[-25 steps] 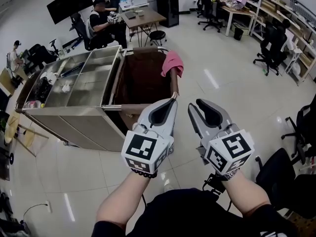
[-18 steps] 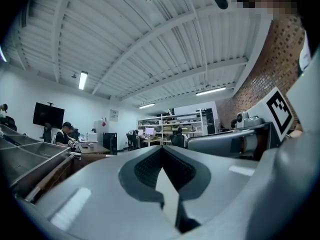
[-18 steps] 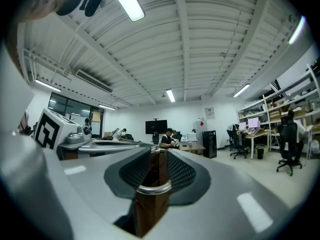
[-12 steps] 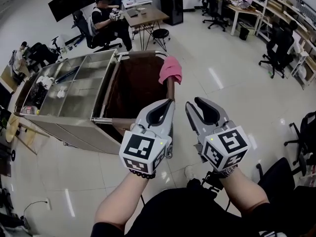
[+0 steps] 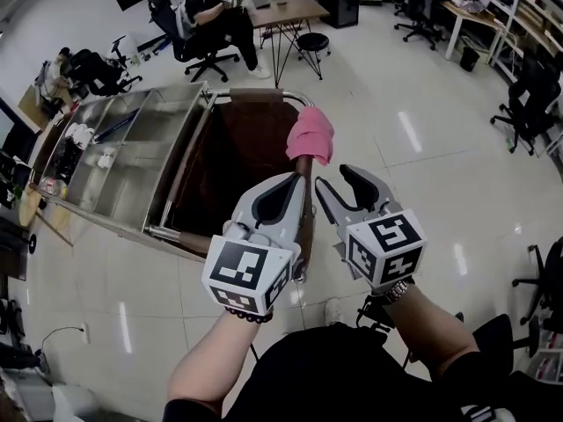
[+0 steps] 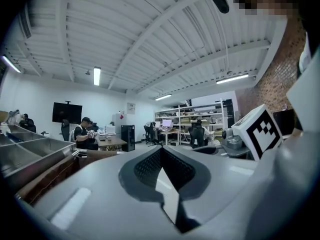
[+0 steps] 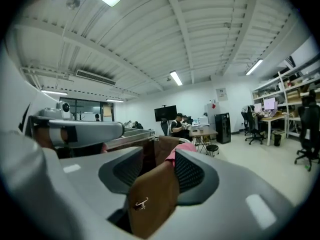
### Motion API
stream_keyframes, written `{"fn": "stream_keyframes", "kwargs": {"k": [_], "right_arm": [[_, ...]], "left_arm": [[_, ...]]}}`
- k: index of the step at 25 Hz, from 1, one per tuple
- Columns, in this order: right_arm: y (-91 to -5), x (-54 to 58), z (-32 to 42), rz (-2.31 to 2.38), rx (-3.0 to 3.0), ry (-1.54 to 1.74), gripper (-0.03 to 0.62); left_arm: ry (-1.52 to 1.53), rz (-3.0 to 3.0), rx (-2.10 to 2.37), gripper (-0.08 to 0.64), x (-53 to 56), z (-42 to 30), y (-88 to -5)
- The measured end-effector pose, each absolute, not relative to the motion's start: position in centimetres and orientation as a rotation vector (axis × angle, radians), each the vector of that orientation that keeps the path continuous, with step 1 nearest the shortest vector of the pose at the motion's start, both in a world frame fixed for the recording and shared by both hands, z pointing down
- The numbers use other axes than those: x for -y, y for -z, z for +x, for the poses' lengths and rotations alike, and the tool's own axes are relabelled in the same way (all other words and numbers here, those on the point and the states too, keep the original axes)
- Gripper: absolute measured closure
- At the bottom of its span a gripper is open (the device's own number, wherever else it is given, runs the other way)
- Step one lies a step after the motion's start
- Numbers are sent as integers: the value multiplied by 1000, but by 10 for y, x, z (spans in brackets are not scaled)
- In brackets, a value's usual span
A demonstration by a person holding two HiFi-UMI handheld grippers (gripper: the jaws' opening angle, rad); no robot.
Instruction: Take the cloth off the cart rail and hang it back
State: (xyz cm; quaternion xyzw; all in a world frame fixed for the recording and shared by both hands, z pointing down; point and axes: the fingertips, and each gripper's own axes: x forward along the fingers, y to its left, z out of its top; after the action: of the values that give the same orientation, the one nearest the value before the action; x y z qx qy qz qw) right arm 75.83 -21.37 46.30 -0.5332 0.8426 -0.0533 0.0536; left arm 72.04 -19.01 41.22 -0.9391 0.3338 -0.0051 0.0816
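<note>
A pink cloth (image 5: 310,135) hangs over the brown-covered rail (image 5: 304,176) at the near right corner of the cart; it also shows in the right gripper view (image 7: 176,153). My right gripper (image 5: 339,184) is just short of the cloth, to its lower right. It is open: its jaws have just been opening and hold nothing. In the right gripper view (image 7: 152,171) the brown rail (image 7: 150,199) shows through the gap. My left gripper (image 5: 293,183) lies over the rail below the cloth, shut and empty, with its tips meeting in the left gripper view (image 6: 161,151).
The steel cart (image 5: 132,161) has tray compartments on the left and a brown bag (image 5: 237,152) in its right bay. Beyond it a person (image 5: 211,7) sits at a table by a stool (image 5: 312,42). Office chairs (image 5: 532,90) stand to the right.
Both grippers and the view have moved closer to the cart, so the pink cloth now lies just beyond the fingertips. The right jaws stand wider apart.
</note>
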Motion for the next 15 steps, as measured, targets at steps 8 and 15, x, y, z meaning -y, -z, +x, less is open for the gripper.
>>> {"fn": "stream_keyframes", "kwargs": {"k": [8,15], "right_arm": [[-525,295,769,-1608,-2656,262,394],[-563,335,764,-1536,-2727,348,396]], "left_arm": [[59,-2829,-1078,558,251,738,-441],[131,-2831,-1146,558,284,744,-465]]}}
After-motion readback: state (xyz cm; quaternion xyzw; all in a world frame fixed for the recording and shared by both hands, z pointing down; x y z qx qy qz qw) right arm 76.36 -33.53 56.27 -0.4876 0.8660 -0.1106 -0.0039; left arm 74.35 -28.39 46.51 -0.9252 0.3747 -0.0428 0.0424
